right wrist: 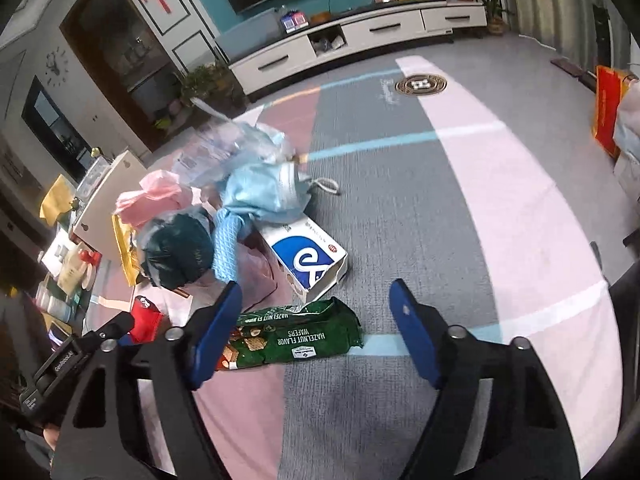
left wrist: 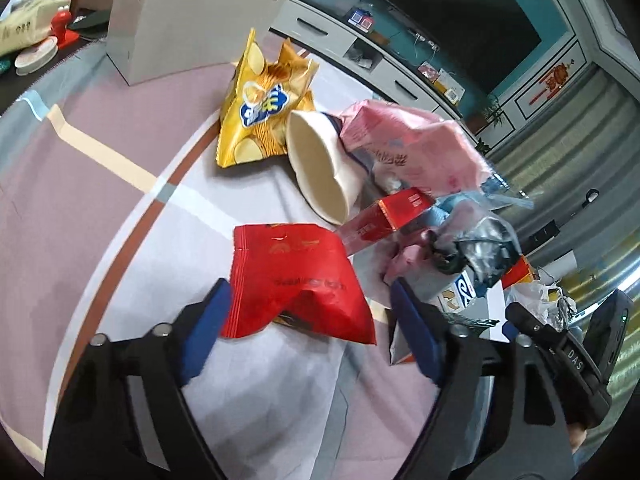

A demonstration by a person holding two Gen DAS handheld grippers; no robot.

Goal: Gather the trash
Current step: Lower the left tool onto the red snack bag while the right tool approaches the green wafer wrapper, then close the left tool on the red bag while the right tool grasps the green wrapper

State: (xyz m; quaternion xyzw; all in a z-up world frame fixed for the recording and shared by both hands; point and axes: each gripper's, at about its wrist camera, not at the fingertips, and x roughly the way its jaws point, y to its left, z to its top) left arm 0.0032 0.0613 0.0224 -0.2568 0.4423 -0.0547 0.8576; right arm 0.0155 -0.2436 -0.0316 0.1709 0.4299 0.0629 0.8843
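Trash lies on a pastel carpet. In the left wrist view my left gripper [left wrist: 310,300] is open, its blue pads either side of a red snack bag [left wrist: 296,280], not closed on it. Beyond lie a crushed paper cup [left wrist: 320,164], a yellow chip bag [left wrist: 260,104], a pink plastic bag [left wrist: 412,144] and a red box [left wrist: 384,216]. In the right wrist view my right gripper [right wrist: 316,300] is open above a green hazelnut wafer wrapper [right wrist: 292,336], which lies by its left pad. A white and blue box [right wrist: 308,256] and a light blue bag [right wrist: 260,196] lie just beyond.
A white paper bag [left wrist: 192,20] stands at the far side of the carpet. A low TV cabinet [right wrist: 352,40] runs along the wall. A cluttered dark table [right wrist: 64,264] is at the left. An orange bag [right wrist: 608,108] stands at the right edge.
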